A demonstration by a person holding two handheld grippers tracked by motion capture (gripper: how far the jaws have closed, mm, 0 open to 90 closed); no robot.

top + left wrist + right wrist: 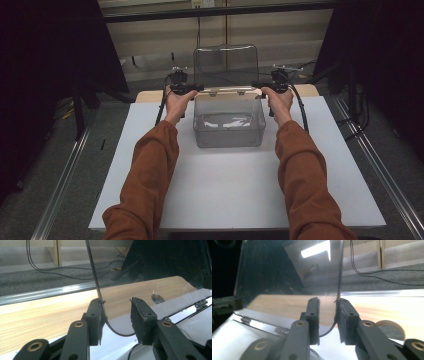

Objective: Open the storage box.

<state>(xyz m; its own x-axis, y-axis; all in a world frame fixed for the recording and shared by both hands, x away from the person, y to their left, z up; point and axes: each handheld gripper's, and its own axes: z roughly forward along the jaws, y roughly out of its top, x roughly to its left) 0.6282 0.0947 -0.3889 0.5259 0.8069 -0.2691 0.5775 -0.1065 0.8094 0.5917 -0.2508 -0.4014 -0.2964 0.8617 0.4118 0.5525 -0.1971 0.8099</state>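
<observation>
Clear hinged plastic lid (225,65) stands upright at twelve o'clock of its box (229,125); left gripper (117,315) and right gripper (329,315) straddle its edges, jaws slackened, one pad touching; withdraw both evenly

The person's rust-orange sleeves (150,175) are running off the bottom edge of the high view. The clear plastic hinged lid (287,270) is getting cut off by the right gripper view's top edge, its see-through surface showing blurred reflections.
</observation>
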